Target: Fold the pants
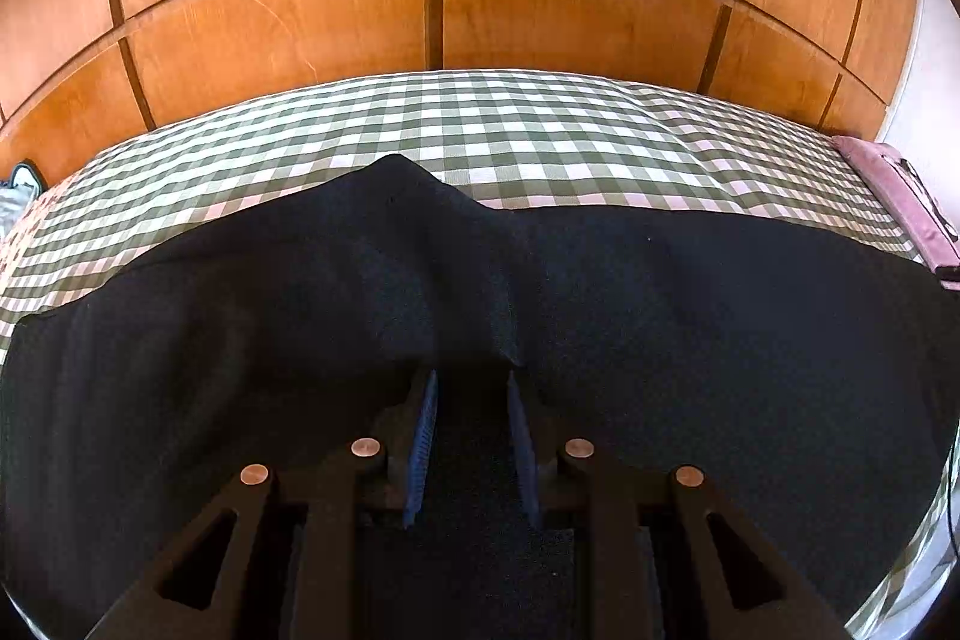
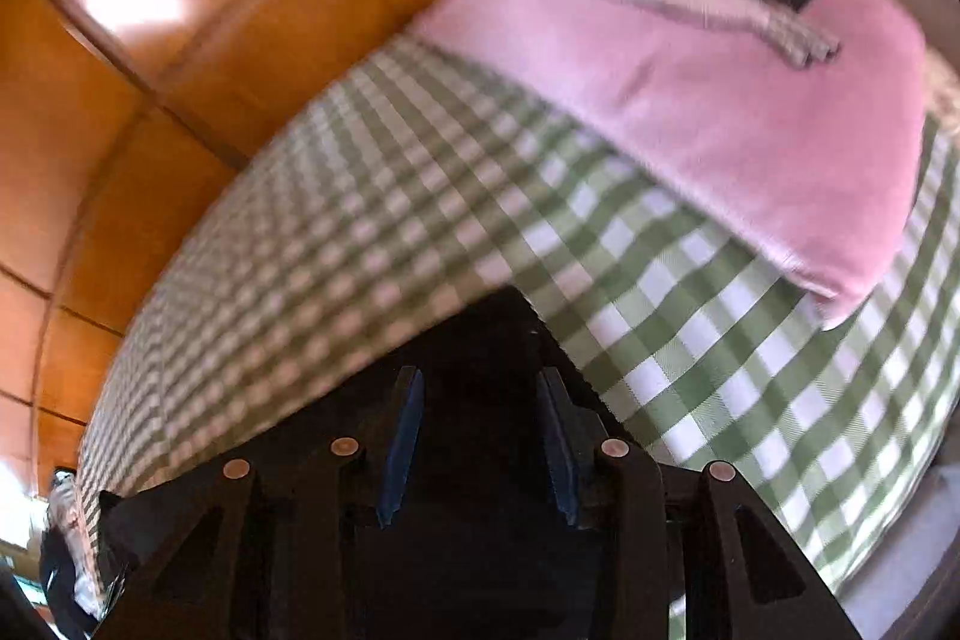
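Left tongs (image 1: 471,388) and right tongs (image 2: 480,388), black angular frames, blue ribbed pads, copper-coloured round pins

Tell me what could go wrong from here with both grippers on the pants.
1. The left hand-held gripper has black pants fabric between fingers that are visibly apart; a lift could let it slip out.
2. The right wrist view is motion-blurred, so the right hand-held gripper may be moving fast enough to drag the cloth crooked.
3. The pink pillow lies close ahead and could get snagged or pushed.
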Available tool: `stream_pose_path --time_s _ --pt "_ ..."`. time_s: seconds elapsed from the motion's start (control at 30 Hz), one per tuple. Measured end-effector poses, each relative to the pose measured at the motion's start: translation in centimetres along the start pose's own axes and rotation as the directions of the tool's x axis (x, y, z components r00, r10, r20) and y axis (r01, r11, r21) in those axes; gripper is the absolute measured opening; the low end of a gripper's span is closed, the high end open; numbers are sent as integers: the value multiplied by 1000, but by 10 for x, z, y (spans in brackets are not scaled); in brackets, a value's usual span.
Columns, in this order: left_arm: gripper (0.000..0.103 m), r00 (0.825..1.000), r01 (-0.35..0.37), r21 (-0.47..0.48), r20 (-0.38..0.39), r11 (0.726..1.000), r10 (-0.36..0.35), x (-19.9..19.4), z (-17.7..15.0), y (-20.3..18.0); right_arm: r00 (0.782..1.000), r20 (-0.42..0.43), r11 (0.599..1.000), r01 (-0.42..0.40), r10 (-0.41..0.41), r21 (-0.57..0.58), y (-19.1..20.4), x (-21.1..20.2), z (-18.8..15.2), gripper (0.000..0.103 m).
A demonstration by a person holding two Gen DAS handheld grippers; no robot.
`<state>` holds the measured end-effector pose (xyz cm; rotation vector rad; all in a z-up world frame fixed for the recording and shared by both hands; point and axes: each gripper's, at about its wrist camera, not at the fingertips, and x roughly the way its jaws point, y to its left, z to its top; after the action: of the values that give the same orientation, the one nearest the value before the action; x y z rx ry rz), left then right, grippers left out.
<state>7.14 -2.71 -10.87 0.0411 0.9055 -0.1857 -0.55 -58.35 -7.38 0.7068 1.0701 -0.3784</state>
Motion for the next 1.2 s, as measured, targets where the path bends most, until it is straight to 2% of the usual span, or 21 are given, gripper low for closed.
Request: stream_pose_path --time_s 0.03,0.1,0.2,0.27,0.4,0.47,0.53,0.67,0.8,0.93,1.03,1.07,1.1,1.2 --pt "24 1000 0 1 1 1000 0 0 0 0 1000 -7 1000 -5 4 -4 -1 4 1 16" --pt "24 1000 -1 3 4 1000 1 0 -1 -1 1000 25 999 -12 13 -35 1 0 1 10" --pt "24 1000 -1 0 8 1000 1 1 -2 0 990 129 997 -42 50 -62 4 -18 5 9" --pt "24 1000 -1 -5 15 1000 1 1 -3 0 986 161 996 -33 45 -77 5 -19 6 8" --pt "24 1000 -6 -5 23 1000 6 0 -5 -1 995 90 991 50 -39 -125 9 17 8 9" --pt "24 1000 -3 -7 22 1000 3 -1 -5 0 994 102 993 43 -32 -107 6 17 6 10" --pt "24 1000 6 -11 23 1000 -5 -1 -5 2 995 99 998 22 -15 -67 0 6 5 18" --pt "24 999 24 -24 25 999 -24 -1 -5 6 989 147 999 24 -20 -26 -14 -33 -5 19" --pt "24 1000 21 -18 14 1000 -21 -2 -3 4 979 190 994 -85 70 73 -38 -66 -30 20" --pt "24 999 31 -6 -14 1000 -31 -7 3 3 981 181 986 -95 69 141 -56 -69 -57 21" --pt "24 999 43 -9 -1 999 -43 -18 3 2 986 161 981 -83 55 175 -60 -55 -64 23" --pt "24 999 34 -3 2 999 -34 -22 1 0 984 164 977 -102 71 186 -62 -53 -65 20" --pt "24 1000 31 0 -1 1000 -31 -24 -1 -2 984 169 976 -92 58 196 -64 -52 -65 12" --pt "24 1000 18 22 -4 1000 -18 -31 -11 -8 986 134 975 75 -104 208 -73 -46 -68 7"
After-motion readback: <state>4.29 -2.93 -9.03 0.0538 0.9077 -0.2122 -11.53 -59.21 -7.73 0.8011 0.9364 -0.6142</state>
